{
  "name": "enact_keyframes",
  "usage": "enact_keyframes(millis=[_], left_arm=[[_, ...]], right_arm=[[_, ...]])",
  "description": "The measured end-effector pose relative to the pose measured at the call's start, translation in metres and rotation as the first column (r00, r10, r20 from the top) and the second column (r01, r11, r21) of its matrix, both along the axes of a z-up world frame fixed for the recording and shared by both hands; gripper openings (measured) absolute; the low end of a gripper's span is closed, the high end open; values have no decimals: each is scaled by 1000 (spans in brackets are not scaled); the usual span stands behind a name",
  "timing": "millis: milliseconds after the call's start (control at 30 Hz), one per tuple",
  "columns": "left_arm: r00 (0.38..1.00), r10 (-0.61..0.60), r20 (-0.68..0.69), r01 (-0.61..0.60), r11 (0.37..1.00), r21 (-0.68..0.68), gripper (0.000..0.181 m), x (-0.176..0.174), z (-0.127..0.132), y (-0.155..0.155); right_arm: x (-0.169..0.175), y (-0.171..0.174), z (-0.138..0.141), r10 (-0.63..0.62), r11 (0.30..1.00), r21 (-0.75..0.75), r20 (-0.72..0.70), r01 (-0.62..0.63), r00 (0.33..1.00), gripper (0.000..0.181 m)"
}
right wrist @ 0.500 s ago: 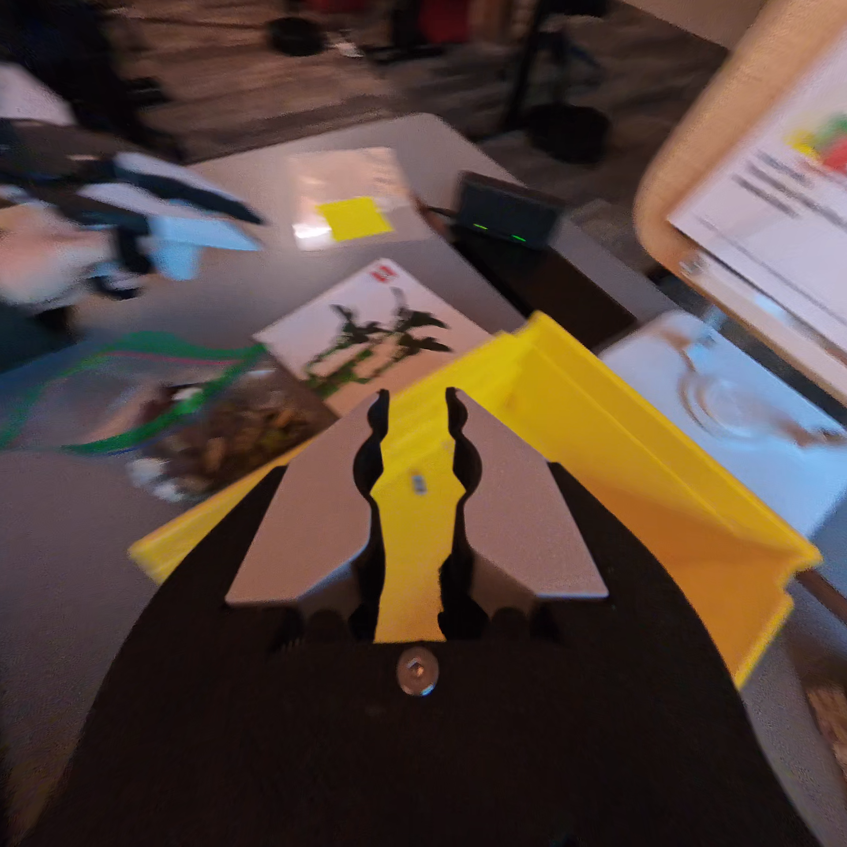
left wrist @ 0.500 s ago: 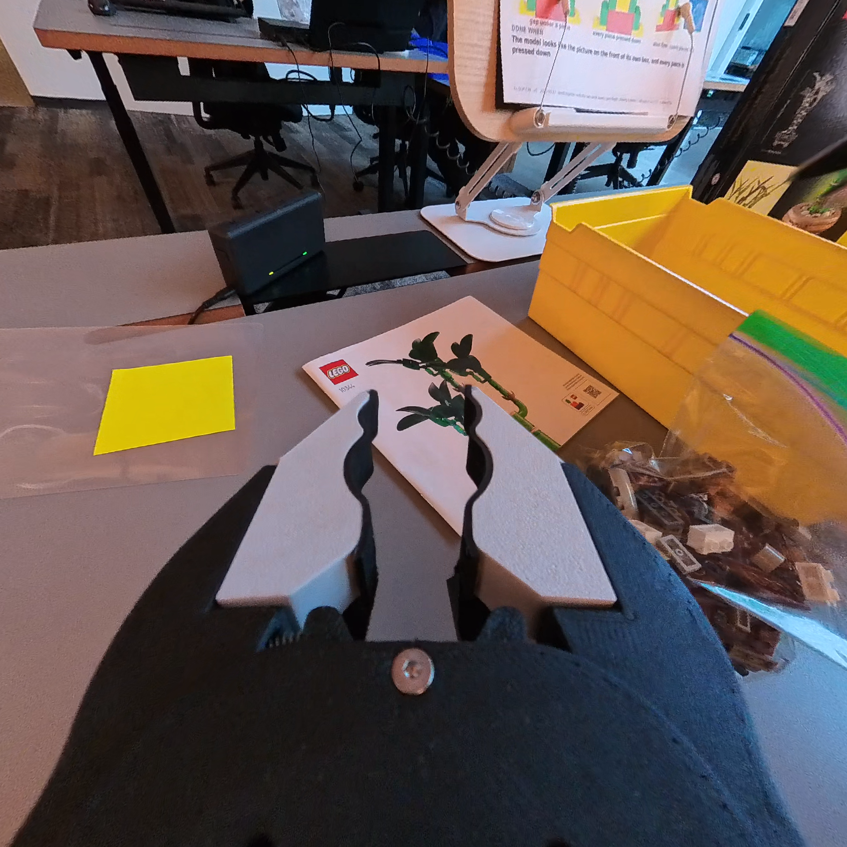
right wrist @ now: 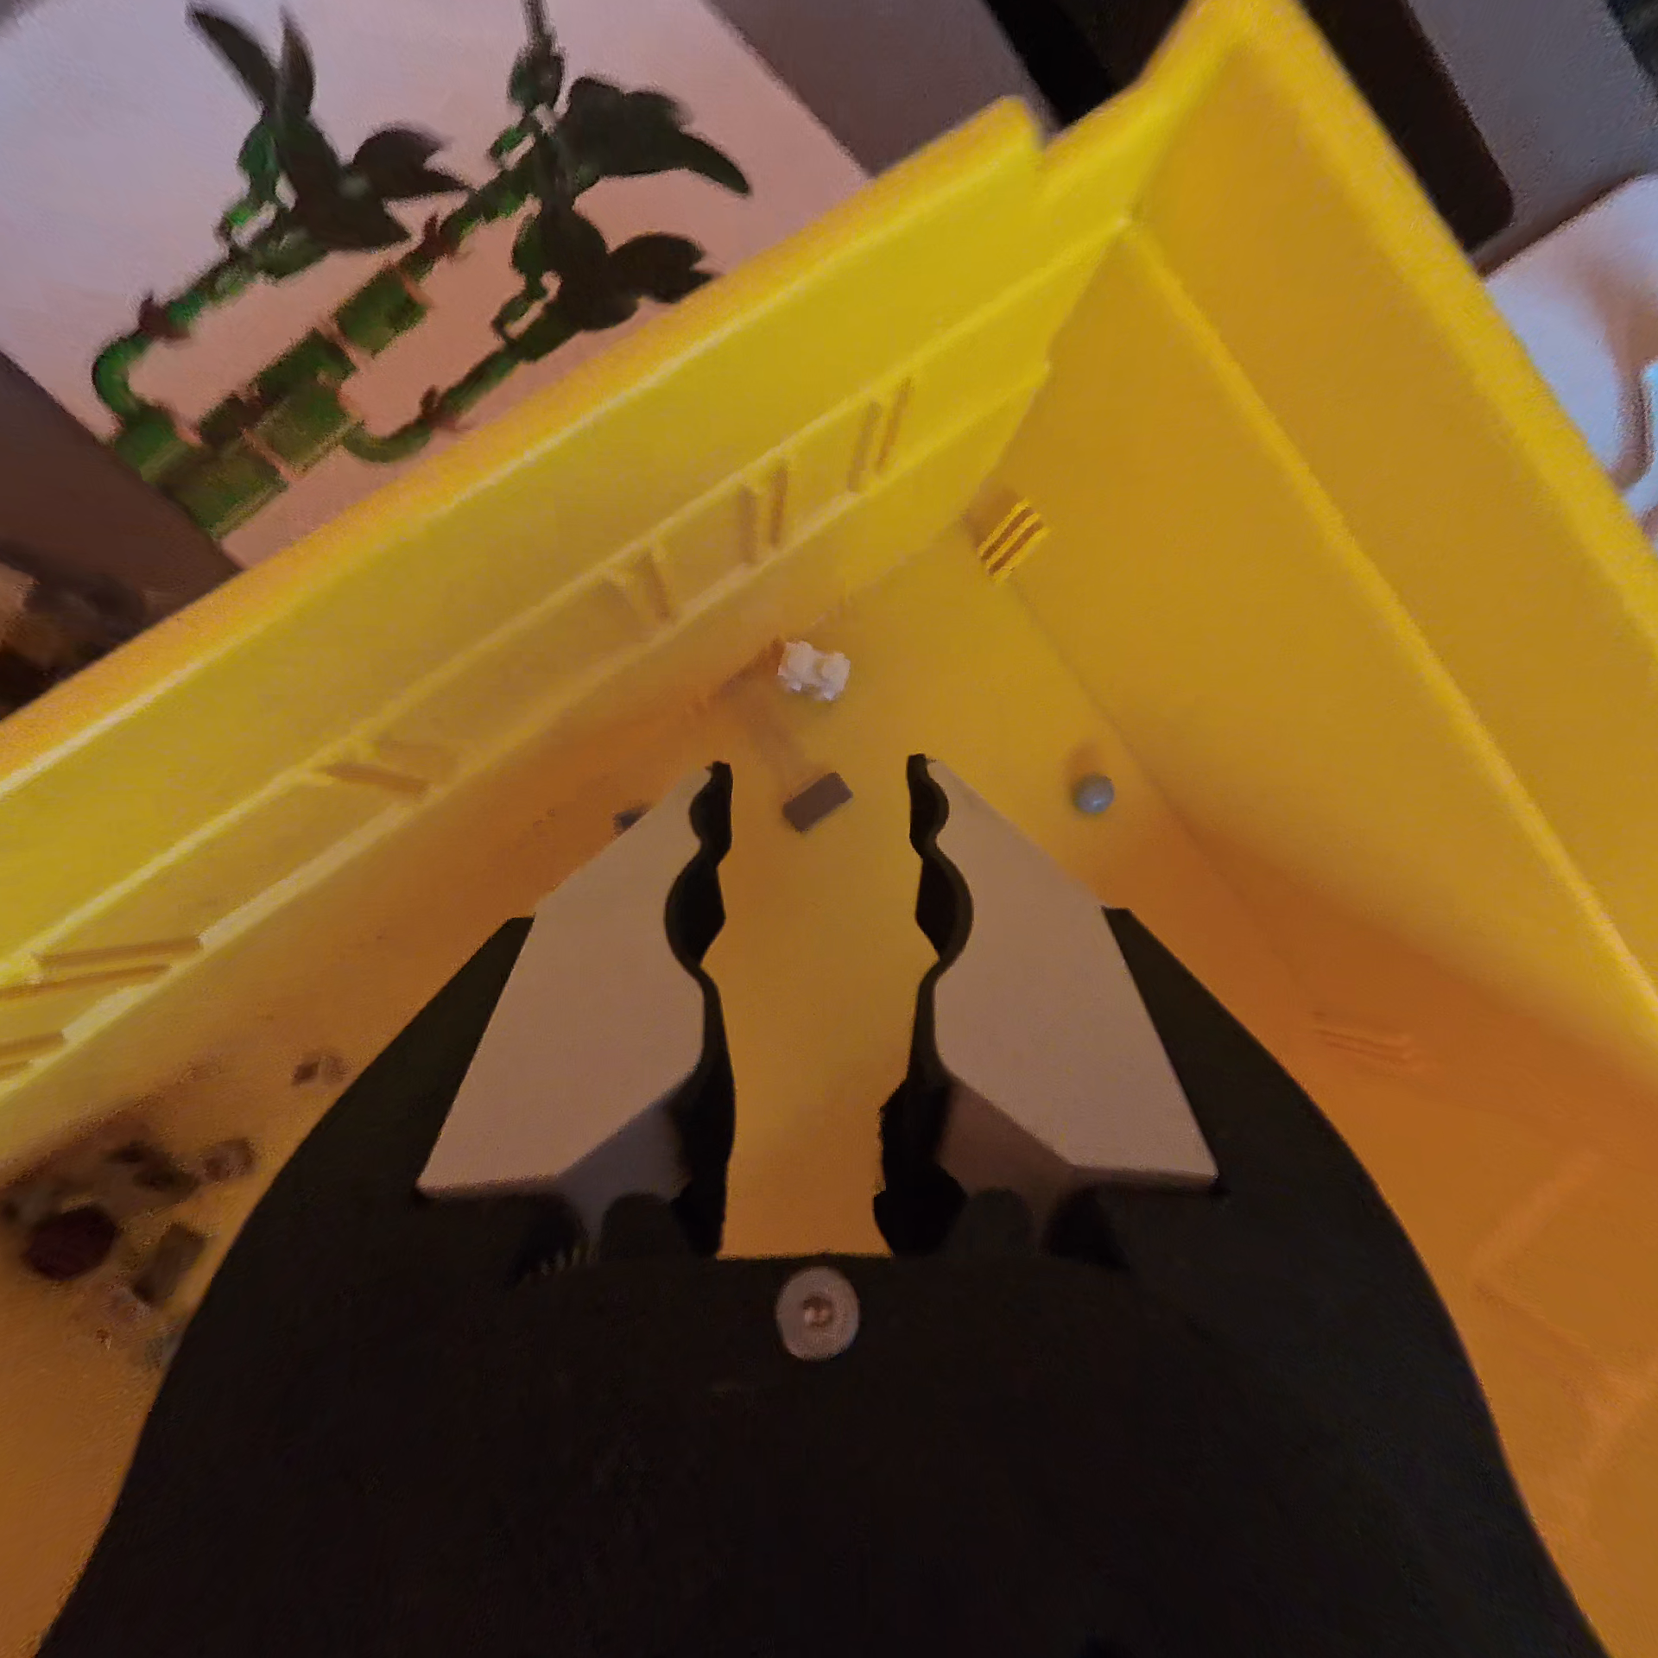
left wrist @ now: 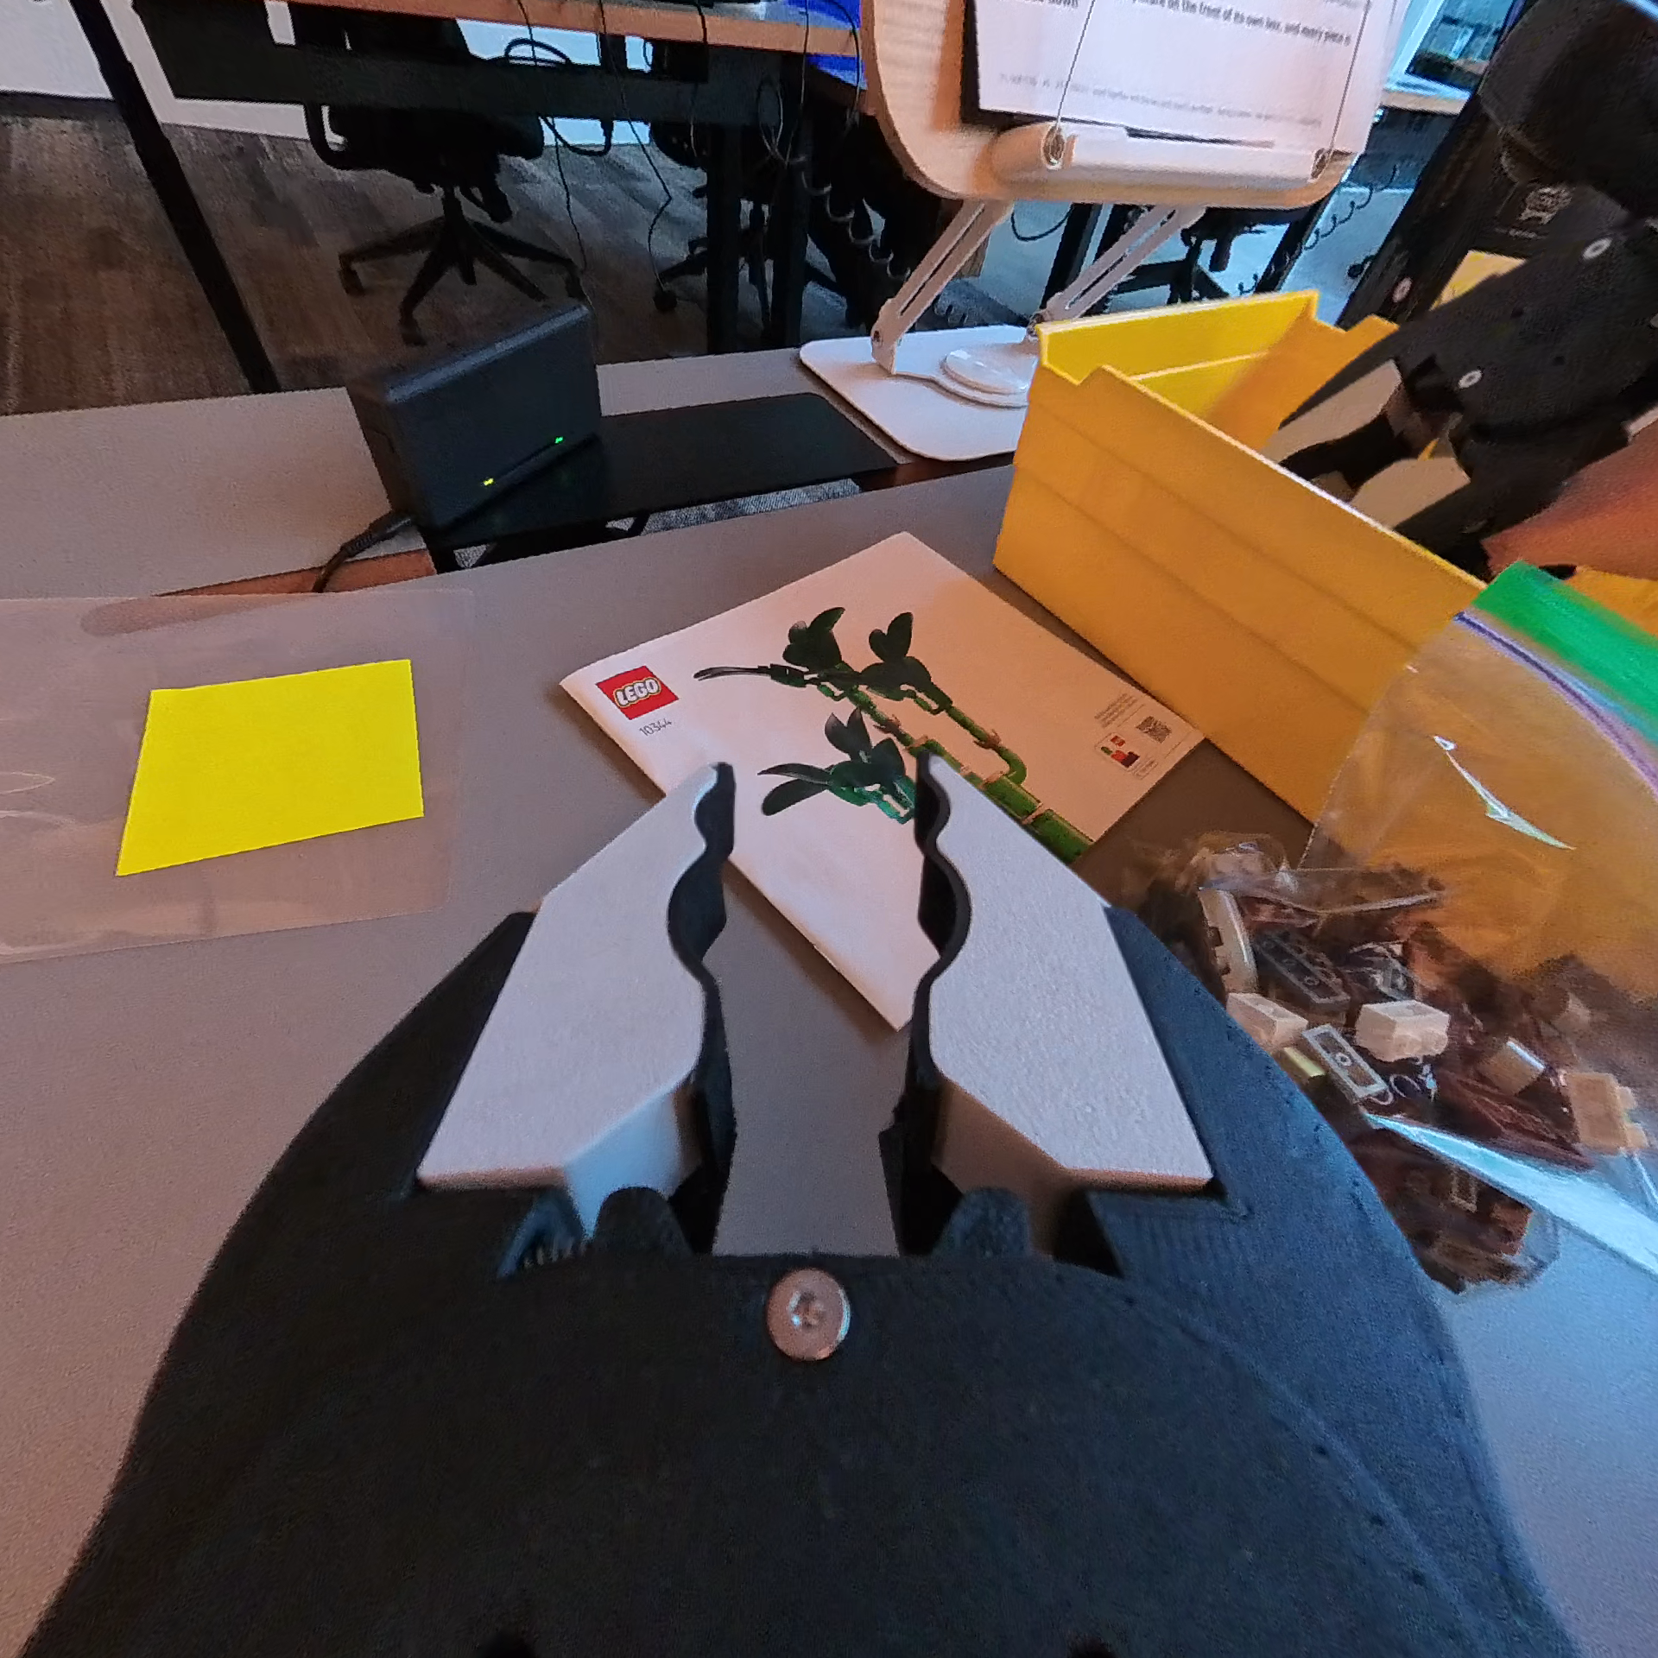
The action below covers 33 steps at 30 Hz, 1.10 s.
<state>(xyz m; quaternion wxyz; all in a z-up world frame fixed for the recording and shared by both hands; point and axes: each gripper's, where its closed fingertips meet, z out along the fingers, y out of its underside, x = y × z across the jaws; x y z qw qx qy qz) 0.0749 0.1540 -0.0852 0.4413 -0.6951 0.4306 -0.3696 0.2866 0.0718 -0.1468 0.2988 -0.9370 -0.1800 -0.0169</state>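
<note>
While both grippers stand part open and hold nothing, they sit in different places; the left gripper (left wrist: 816, 781) hovers over the grey bench (left wrist: 224, 1121), its fingertips above the near edge of a white instruction booklet (left wrist: 897, 718) printed with a green plant, touching neither; the right gripper (right wrist: 816, 772) reaches down inside a yellow bin (right wrist: 1256, 538), with a small dark brick (right wrist: 816, 801) lying on the bin floor just ahead of the gap between its fingers and not yet gripped.

By count, inside that corner of the bin: one small white piece (right wrist: 812, 668) beyond the dark brick, one grey round stud (right wrist: 1092, 793) to the right, and a scatter of small brownish pieces (right wrist: 108, 1202) at the left, too blurred to number; so most of the bin floor shows bare.

On the bench: one booklet; one yellow square sheet (left wrist: 278, 763) under a clear plastic cover (left wrist: 431, 879); one clear zip bag (left wrist: 1435, 987) with a green seal, holding many brown, grey and white bricks, right of the left gripper and close to it; one yellow bin, divided, behind the bag; one dark box with green lights (left wrist: 484, 422); one wooden document stand (left wrist: 1077, 135) on a white base.
</note>
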Motion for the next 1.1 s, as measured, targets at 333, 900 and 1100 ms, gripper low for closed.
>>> enact_keyframes(millis=[333,900,1100], left_arm=[[998,-15,65,17,1000,-26,38,-4,17,-3],[993,-25,113,38,993,-111,37,-8,13,4],[993,-40,110,54,990,-129,37,-6,8,1]], right_arm=[[-17,-4,19,379,925,-99,150,-368,913,41],[-5,-6,-11,474,840,-310,19,-446,880,11],[-9,-18,35,393,907,-153,-28,-393,919,11]])
